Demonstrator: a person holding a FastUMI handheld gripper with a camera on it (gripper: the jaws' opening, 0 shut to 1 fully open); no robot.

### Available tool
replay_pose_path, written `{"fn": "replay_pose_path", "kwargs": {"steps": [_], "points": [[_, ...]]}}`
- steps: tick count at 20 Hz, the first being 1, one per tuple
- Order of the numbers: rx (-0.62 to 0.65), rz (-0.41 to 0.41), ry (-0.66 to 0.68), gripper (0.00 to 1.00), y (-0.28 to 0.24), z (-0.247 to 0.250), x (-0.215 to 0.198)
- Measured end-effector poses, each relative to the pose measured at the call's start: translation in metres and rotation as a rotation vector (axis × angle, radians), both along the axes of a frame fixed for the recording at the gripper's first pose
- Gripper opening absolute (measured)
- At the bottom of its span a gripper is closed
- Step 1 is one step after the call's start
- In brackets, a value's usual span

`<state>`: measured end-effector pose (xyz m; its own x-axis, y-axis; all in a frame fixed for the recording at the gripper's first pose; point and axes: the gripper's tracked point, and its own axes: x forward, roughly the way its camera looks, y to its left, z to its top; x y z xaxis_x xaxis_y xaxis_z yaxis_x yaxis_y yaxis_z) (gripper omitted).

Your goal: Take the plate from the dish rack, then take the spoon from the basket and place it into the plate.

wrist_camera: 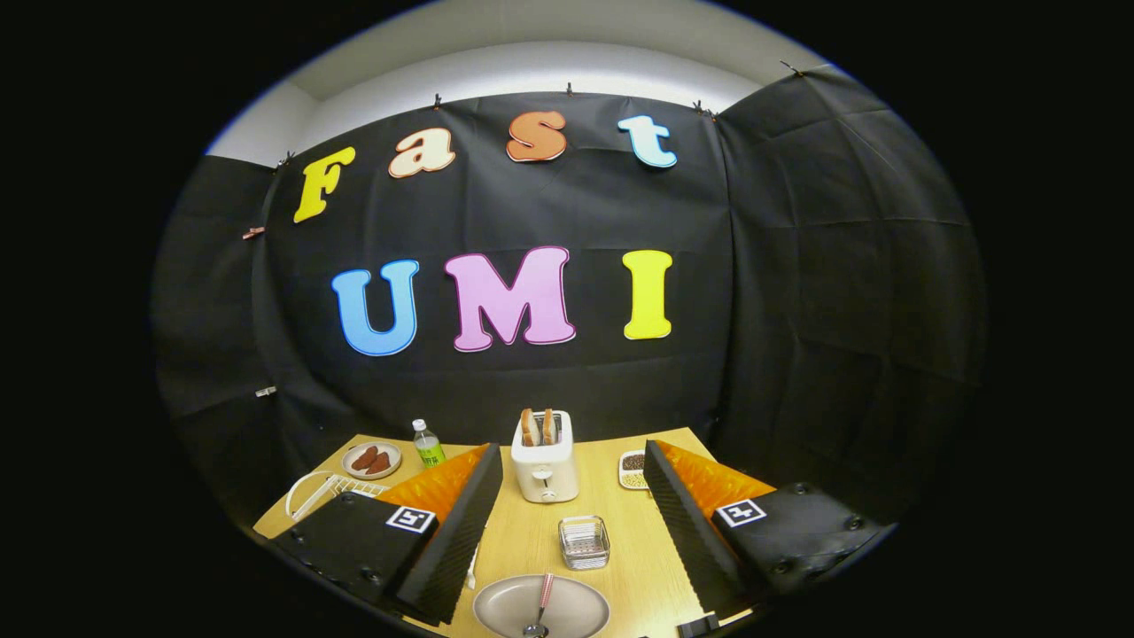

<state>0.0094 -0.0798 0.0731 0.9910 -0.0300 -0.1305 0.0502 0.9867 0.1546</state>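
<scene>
Empty jaws gape wide above spoon (539, 608) in plate (496, 611).

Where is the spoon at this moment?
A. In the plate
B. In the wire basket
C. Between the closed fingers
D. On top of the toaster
A. The spoon lies in the plate, just in front of the wire basket, while the gripper fingers stand wide open and hold nothing.

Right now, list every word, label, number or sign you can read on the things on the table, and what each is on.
Bottle: it has a label, too small to read.
Gripper, open above the plate with the spoon: a square black-and-white marker on each side, a pattern and no text.
Toaster, basket, dish rack: no text that I can make out.
</scene>
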Motion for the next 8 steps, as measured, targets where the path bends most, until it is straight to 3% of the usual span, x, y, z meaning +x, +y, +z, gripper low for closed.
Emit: {"fn": "replay_pose_path", "kwargs": {"steps": [5, 8], "points": [[0.125, 0.009, 0.005, 0.99, -0.011, -0.008, -0.011], [0.079, 0.019, -0.040, 0.98, -0.028, -0.012, -0.007]]}}
